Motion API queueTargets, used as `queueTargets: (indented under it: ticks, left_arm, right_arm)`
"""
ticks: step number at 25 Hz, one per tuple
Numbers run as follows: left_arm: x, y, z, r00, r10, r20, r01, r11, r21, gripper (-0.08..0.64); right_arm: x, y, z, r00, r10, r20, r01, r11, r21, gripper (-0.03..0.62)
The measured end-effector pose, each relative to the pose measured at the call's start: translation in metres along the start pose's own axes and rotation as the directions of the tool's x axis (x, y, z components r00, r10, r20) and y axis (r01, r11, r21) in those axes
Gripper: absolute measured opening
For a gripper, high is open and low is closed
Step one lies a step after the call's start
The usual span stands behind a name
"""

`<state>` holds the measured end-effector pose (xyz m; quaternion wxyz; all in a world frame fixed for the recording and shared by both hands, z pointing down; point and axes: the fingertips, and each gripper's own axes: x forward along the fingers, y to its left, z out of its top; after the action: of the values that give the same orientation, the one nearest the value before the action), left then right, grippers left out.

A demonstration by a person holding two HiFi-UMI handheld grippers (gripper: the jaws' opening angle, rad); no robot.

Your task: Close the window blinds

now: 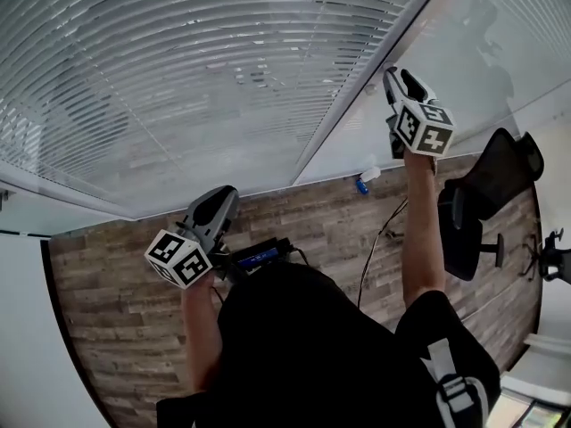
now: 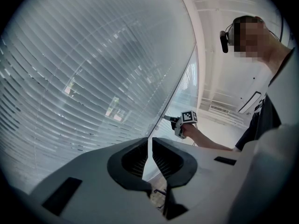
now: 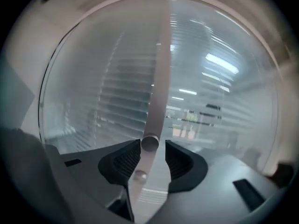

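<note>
White slatted blinds (image 1: pixel 178 78) cover the big window (image 2: pixel 84 78) in front of me. Their pale tilt wand (image 3: pixel 159 78) hangs down between the jaws of my right gripper (image 3: pixel 152 155), its round end level with the pads. It lies close to the left pad, with a gap at the right one; the jaws are open. In the head view this right gripper (image 1: pixel 393 78) is raised against the window's white upright. My left gripper (image 1: pixel 227 194) is held low, away from the blinds. In its own view the left gripper (image 2: pixel 150 146) has its jaws shut, with nothing between them.
A black office chair (image 1: pixel 486 194) stands at the right on the wood-pattern floor (image 1: pixel 116 328). A small white and blue object (image 1: pixel 364 181) lies at the foot of the window. A dark cable (image 1: pixel 375 248) runs over the floor. A black device (image 1: pixel 259 257) sits near my left hand.
</note>
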<state>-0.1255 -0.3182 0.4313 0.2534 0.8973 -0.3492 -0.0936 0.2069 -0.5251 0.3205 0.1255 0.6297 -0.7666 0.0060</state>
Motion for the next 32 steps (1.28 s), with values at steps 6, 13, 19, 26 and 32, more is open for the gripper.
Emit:
queueTargets:
  ticks: [6, 13, 19, 26, 32]
  left_arm:
    - [0.001, -0.006, 0.002, 1.000, -0.001, -0.013, 0.001, 1.000, 0.000, 0.037]
    - [0.003, -0.004, 0.010, 1.000, -0.006, 0.010, 0.006, 1.000, 0.012, 0.037]
    - [-0.001, -0.003, 0.012, 1.000, 0.007, 0.012, -0.007, 1.000, -0.001, 0.037]
    - [0.001, -0.003, 0.008, 1.000, -0.001, -0.001, 0.001, 1.000, -0.003, 0.037]
    - [0.000, -0.002, 0.002, 1.000, 0.007, -0.013, -0.007, 1.000, -0.005, 0.038]
  right_arm:
    - [0.002, 0.014, 0.004, 0.984, -0.176, -0.020, 0.142, 0.850, -0.507, 0.160]
    - [0.011, 0.006, 0.006, 0.985, -0.158, -0.061, 0.120, 0.904, -0.409, 0.127]
    - [0.009, -0.004, 0.013, 0.993, 0.113, 0.009, -0.106, 0.895, 0.434, 0.127]
    - [0.007, -0.004, 0.012, 0.985, 0.158, 0.076, -0.175, 0.867, 0.467, 0.129]
    - [0.002, 0.014, 0.000, 0.990, -0.142, -0.009, 0.122, 0.878, -0.463, 0.160]
